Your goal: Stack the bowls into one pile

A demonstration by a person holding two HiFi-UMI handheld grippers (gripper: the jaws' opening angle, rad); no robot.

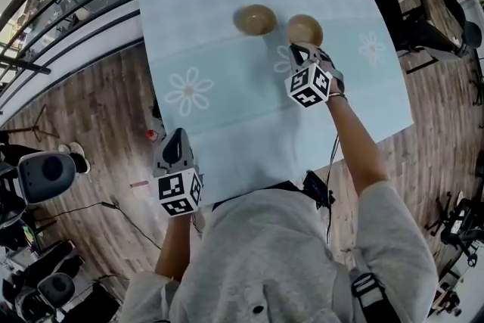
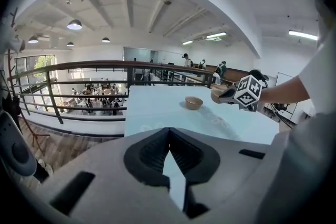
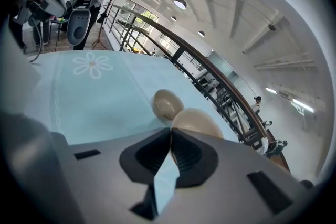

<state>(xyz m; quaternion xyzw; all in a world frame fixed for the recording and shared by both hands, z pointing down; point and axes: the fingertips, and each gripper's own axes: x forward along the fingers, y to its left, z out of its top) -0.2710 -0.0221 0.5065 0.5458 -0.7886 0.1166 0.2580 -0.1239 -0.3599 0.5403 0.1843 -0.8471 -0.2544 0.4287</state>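
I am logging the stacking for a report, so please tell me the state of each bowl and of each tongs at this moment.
Left tongs: shut, empty, away from both bowls.
Right tongs: shut on the rim of one bowl.
Held bowl: pinched at its rim, not yet stacked.
Free bowl: upright on the table, empty, not gripped.

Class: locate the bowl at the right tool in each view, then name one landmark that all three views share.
Head view: gripped bowl upper centre-right, just beyond the right tool.
Left gripper view: small, right of centre, beside the marker cube.
Right gripper view: centre, rim pinched between the closed jaws.
Shared landmark: the second bowl, resting on the blue cloth beside it.
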